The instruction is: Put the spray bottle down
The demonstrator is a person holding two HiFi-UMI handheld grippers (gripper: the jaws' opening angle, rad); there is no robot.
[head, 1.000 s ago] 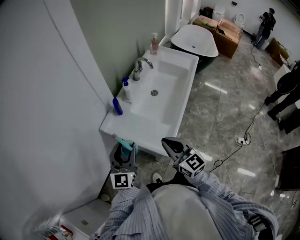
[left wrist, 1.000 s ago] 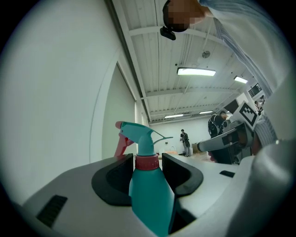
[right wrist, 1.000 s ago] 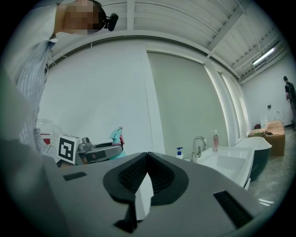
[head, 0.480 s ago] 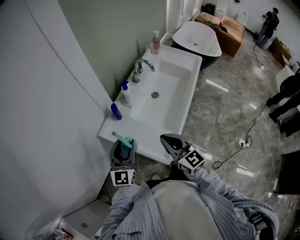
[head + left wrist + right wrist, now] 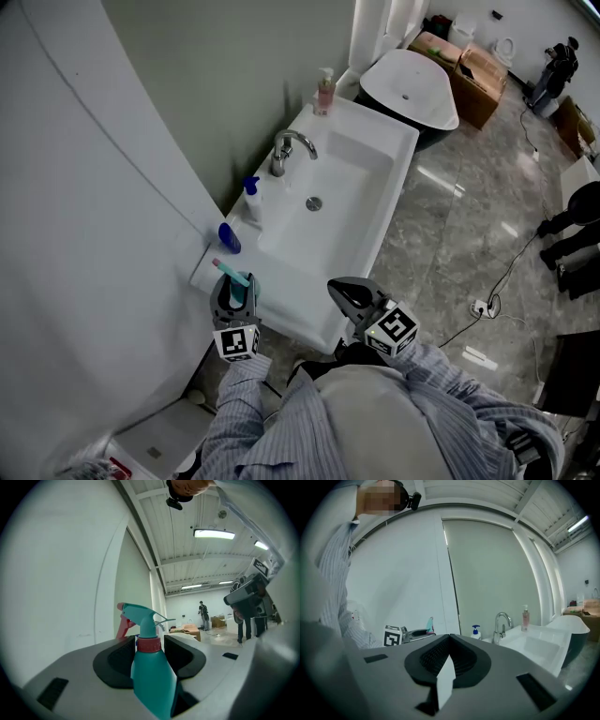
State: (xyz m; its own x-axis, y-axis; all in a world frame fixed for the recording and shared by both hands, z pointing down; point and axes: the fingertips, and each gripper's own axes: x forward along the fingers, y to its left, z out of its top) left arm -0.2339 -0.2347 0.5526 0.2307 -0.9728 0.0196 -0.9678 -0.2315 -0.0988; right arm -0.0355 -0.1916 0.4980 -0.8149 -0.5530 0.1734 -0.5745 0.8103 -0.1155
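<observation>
Teal plastic spray bottle (image 5: pixel 149 677) with a pink trigger stands upright, clamped between the jaws of the left gripper (image 5: pixel 234 286), which hangs level just off the near left corner of a white sink (image 5: pixel 291 277). The right gripper (image 5: pixel 449 639) is empty, its jaws pressed together, near the sink's front edge. A small blue bottle (image 5: pixel 229 238) sits on the sink's left rim.

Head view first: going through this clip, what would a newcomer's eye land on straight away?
The teal spray bottle with its pink trigger, held between the fingers of the left gripper, by the near corner of the long white sink. Next, the right gripper, shut and empty, beside it.
</observation>
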